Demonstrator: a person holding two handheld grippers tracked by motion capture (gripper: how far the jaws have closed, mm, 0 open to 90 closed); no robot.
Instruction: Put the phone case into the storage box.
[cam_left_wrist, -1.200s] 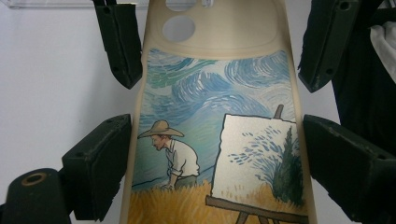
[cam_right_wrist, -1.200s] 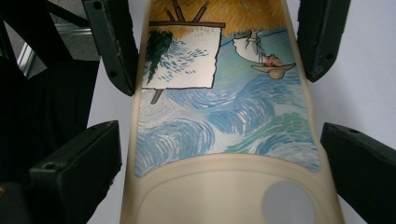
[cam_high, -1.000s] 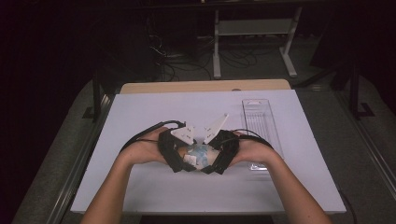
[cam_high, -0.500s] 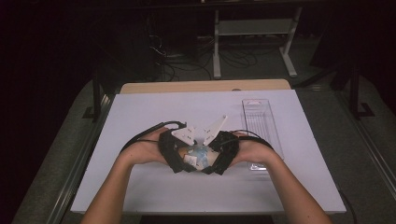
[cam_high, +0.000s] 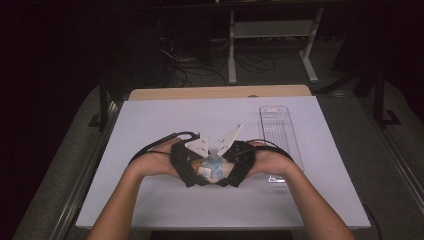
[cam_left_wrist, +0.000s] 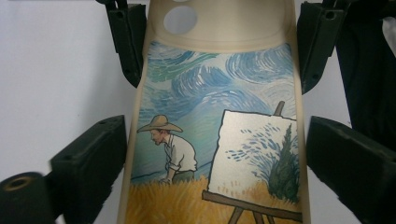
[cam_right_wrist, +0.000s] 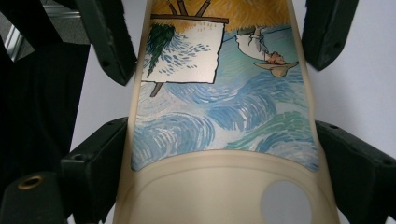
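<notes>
Hands of a person reach in from the bottom of the high view and meet over the near middle of a white counter (cam_high: 150, 120), each holding a black gripper. The left gripper (cam_high: 192, 167) and the right gripper (cam_high: 235, 167) face one another, almost touching, with grey three-cornered plates standing up from their tops and black cables looping out behind them. Between them sits a small cream-coloured object, a printed card (cam_high: 214, 164) with a curved surface, held up off the counter. In the left gripper view the printed card (cam_left_wrist: 215, 130) runs up the middle of the picture: it shows a painted scene of a man in a straw hat bent over in a yellow field, a canvas on an easel beside him, and a swirling blue sky above. Its far end is plain cream with a round hole. The left jaws stand on either side of it, closed against its long edges. In the right gripper view the same card (cam_right_wrist: 219, 121) appears upside down, plain cream end nearest, and the right jaws press its edges in the same way. A clear plastic tray (cam_high: 280, 132) lies on the counter to the right, just beside the right hand (cam_high: 272, 160).
</notes>
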